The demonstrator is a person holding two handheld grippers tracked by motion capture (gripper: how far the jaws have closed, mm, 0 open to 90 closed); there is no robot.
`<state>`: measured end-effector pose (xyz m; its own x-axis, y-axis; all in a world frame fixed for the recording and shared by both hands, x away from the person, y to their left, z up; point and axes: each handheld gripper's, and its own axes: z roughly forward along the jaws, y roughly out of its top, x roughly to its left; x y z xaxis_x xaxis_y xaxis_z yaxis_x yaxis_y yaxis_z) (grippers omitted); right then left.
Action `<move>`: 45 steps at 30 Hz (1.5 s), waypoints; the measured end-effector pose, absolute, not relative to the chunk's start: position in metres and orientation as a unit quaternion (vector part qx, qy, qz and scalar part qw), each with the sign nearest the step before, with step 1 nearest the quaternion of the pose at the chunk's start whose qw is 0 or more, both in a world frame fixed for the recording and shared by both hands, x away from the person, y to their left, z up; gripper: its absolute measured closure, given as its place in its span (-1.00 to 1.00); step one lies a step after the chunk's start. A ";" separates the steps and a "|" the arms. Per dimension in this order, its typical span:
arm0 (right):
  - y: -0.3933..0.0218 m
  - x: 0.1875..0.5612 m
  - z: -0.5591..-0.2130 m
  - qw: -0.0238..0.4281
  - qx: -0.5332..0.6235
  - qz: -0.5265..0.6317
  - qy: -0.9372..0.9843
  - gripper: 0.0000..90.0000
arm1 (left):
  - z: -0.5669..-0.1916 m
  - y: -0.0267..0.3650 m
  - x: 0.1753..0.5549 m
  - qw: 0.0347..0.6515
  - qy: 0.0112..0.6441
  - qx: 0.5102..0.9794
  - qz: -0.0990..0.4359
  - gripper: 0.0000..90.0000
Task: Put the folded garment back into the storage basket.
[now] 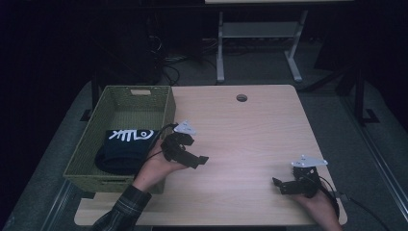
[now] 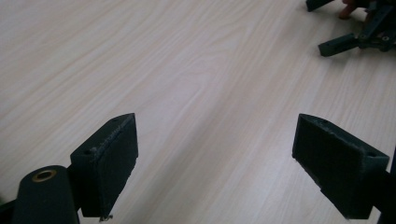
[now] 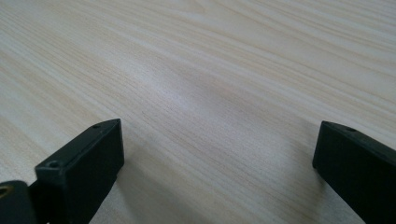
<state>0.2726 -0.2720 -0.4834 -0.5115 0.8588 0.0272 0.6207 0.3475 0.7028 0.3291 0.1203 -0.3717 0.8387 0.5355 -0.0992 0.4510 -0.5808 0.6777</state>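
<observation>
**Both grippers idle over a bare desk, garment already in the basket**

We see the desk [image 1: 250,139], the largest element, bare across its centre and far half, with a cable hole [image 1: 241,97] near twelve o'clock. At nine o'clock the green woven basket [image 1: 166,108] overhangs the desk's left edge; inside it, toward its near end, lies the folded dark garment [image 1: 120,149] with a white print. The left gripper [image 1: 190,155] hovers just beside the basket's right wall, jaws spread wide and holding nothing; the right gripper [image 1: 284,185] sits at five o'clock close to the near edge, jaws likewise wide and empty. We judge the placing step complete and the hands to be clearing away. Any next move calls only for keeping the left gripper off the basket wall; open room lies toward twelve and two o'clock.
</observation>
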 end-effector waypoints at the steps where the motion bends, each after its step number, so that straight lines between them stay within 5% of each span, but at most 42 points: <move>1: -0.272 0.273 -0.483 0.176 0.462 0.337 0.801 -0.96 | -0.375 0.117 0.327 0.365 0.279 0.886 0.059 -0.69; 20: -0.272 0.273 -0.483 0.177 0.461 0.336 0.802 -0.96 | -0.437 0.085 0.313 0.327 0.251 0.908 0.078 -0.70; 45: -0.272 0.273 -0.483 0.177 0.461 0.337 0.802 -0.96 | -0.479 0.084 0.311 0.373 0.272 0.880 0.115 -0.72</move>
<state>0.2726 -0.2720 -0.4834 -0.5122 0.8585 0.0272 0.6207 0.3481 0.7025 0.3110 0.0837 -0.4786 0.8260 0.5636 -0.0005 0.3920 -0.5738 0.7191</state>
